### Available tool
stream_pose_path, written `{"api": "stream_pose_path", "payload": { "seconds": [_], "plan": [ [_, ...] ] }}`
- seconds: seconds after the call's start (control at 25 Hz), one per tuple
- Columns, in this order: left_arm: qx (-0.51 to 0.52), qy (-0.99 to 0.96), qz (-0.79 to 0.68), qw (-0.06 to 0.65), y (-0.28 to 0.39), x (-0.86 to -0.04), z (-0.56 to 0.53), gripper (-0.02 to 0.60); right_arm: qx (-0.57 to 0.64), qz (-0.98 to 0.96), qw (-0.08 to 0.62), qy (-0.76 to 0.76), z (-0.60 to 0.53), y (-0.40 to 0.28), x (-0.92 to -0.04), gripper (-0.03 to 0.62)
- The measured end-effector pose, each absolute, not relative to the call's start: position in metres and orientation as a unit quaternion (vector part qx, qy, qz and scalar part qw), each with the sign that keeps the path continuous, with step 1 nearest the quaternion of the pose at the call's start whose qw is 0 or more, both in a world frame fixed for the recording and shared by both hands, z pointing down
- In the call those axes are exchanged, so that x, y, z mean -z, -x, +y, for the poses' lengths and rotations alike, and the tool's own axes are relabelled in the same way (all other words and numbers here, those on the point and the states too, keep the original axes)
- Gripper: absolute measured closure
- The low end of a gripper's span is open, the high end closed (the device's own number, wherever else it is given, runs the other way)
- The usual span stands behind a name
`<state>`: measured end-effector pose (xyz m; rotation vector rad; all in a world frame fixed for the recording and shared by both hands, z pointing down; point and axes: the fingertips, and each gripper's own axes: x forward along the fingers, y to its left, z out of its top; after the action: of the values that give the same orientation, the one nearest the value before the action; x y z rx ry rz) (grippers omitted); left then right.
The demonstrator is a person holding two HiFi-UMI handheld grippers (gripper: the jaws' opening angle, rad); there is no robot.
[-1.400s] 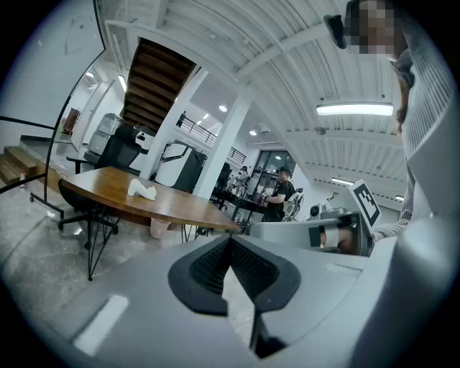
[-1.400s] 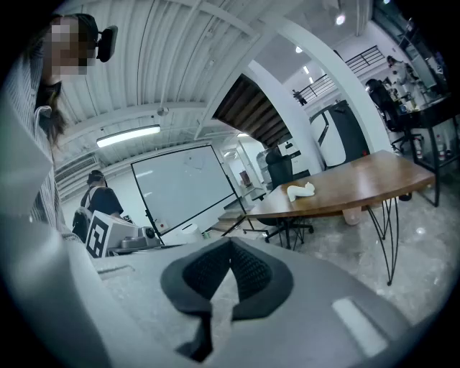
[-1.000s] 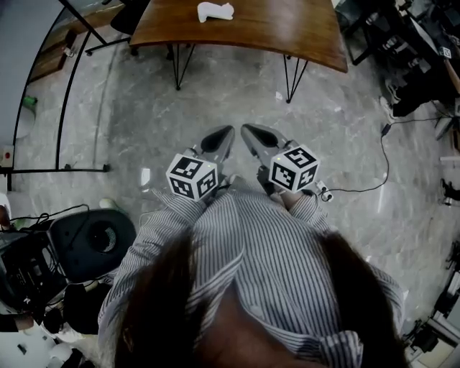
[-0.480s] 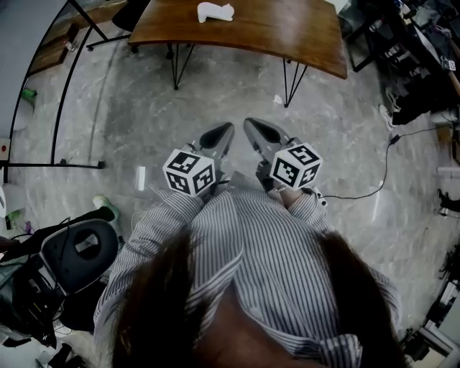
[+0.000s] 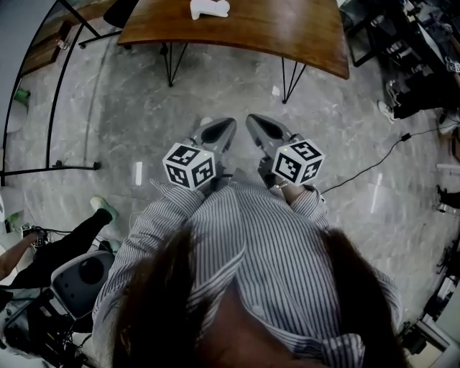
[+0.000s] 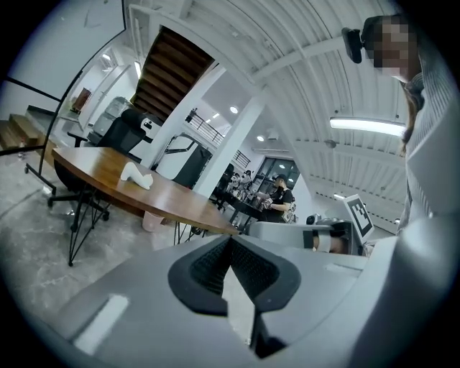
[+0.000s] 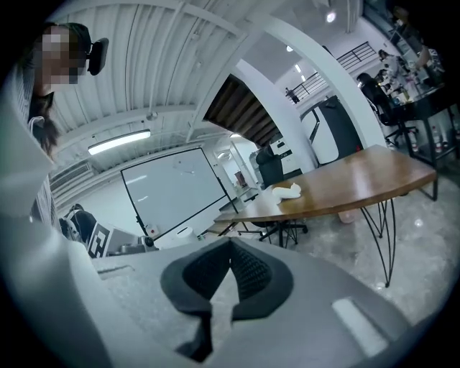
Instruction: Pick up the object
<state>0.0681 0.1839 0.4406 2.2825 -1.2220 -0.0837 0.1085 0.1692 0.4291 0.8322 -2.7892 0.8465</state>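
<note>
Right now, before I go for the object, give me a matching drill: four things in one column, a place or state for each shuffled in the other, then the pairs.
Things
1. white object
2. left gripper
3. table
4. cable

Place or state
A. lies on the floor, off to the right
B. shut, nothing between the jaws
C. rests on the table top
D. brown wood with a curved edge

Pairs: 1-C, 2-B, 3-D, 4-A
</note>
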Motion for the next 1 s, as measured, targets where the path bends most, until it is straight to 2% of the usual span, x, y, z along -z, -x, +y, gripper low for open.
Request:
{"api": "stream_pose_path", "payload": {
  "seconds": [0.4,0.64,1.0],
  "plan": [
    [0.037,-0.846,-0.447,0.29,-0.011,-0.454,0.045,0.581,-0.275,-0.912,0.054,-0.301,0.035,-0.062,-0.435,0.592],
    [0.099,-0.848,-0.421,0.306,0.047,-0.43,-0.057,0.581,-0.281,-0.911,0.065,-0.295,-0.057,-0.004,-0.431,0.592],
    [0.08,-0.842,-0.415,0.336,0.101,-0.438,-0.166,0.581,-0.286,-0.907,0.082,-0.297,-0.155,0.058,-0.429,0.592]
  ]
}}
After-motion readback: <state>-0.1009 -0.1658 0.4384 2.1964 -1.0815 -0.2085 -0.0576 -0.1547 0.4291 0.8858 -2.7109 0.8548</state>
